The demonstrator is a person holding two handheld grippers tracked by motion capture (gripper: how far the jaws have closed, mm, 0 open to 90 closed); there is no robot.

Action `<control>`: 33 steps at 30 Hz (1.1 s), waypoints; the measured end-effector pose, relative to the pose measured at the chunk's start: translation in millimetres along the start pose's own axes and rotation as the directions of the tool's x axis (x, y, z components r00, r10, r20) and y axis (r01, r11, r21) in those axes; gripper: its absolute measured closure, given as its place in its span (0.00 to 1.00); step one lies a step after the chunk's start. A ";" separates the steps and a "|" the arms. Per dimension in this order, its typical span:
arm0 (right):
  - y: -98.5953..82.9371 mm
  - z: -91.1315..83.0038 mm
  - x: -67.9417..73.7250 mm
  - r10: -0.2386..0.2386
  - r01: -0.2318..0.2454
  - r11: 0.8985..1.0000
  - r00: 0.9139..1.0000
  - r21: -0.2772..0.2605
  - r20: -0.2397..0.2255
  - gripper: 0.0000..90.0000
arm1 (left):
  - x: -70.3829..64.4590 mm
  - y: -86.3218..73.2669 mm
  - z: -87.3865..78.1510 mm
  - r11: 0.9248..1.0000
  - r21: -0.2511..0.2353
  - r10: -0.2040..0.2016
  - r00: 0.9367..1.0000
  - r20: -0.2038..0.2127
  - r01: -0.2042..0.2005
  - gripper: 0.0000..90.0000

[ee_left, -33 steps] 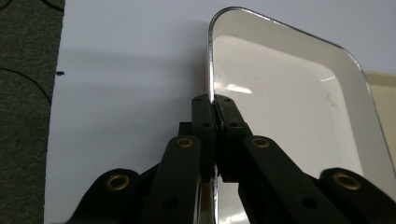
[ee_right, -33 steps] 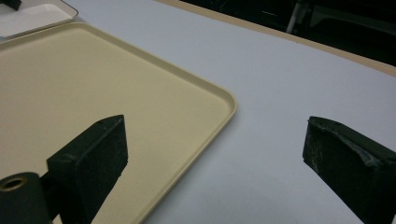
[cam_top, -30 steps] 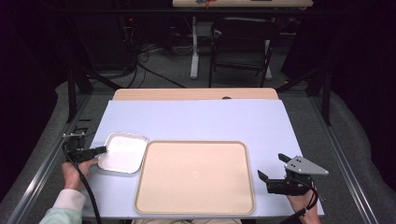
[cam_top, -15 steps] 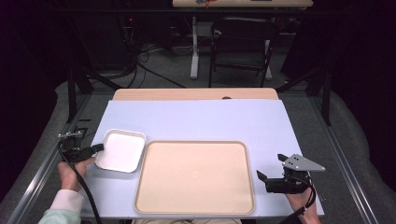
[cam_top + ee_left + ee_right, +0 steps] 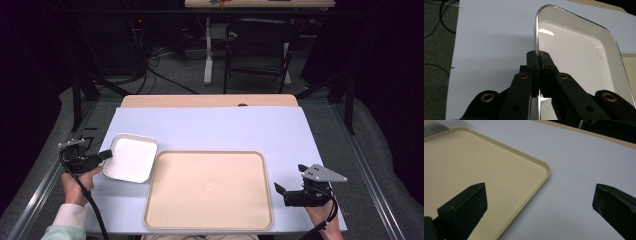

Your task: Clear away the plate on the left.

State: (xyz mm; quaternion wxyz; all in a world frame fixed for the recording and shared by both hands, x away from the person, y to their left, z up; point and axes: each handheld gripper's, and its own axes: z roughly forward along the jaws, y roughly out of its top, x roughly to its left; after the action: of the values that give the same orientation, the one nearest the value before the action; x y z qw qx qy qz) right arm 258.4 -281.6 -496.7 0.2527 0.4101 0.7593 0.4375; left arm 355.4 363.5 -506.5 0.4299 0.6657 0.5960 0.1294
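Left claw pinches the white dish by its rim; right claw waits open beside the tray.

The left gripper (image 5: 539, 62) has its jaws closed on the near rim of the shallow white rectangular dish (image 5: 131, 158), so the dish extends ahead of it and can be carried without touching the inside. The right gripper (image 5: 539, 202) is open and holds nothing, with the corner of the flat beige plastic tray (image 5: 208, 189) just ahead and left of it. Compared with a second ago, the dish sits slightly farther from the tray, and the right gripper is almost unmoved.
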 end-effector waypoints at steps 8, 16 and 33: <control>5.2 1.1 3.3 0.004 -0.004 1.000 1.000 0.003 0.017 0.00 | -15.8 3.5 -3.9 0.999 -0.028 0.022 0.999 0.025 -0.021 0.98; 9.7 10.0 9.6 -0.006 0.008 0.999 0.999 0.039 -0.034 0.00 | -31.4 3.6 0.4 0.998 -0.036 0.044 0.998 0.050 -0.043 0.98; 28.8 31.4 30.5 -0.049 0.051 0.998 0.996 0.021 -0.076 0.00 | -61.7 4.0 7.8 0.994 -0.062 0.096 0.987 0.125 -0.089 0.98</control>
State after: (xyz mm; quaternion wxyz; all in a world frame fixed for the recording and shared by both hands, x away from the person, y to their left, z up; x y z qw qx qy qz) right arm 277.0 -233.4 -487.7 0.2300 0.3771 0.7833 0.4373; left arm 347.6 304.7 -487.3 0.4792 0.6873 0.5318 0.1233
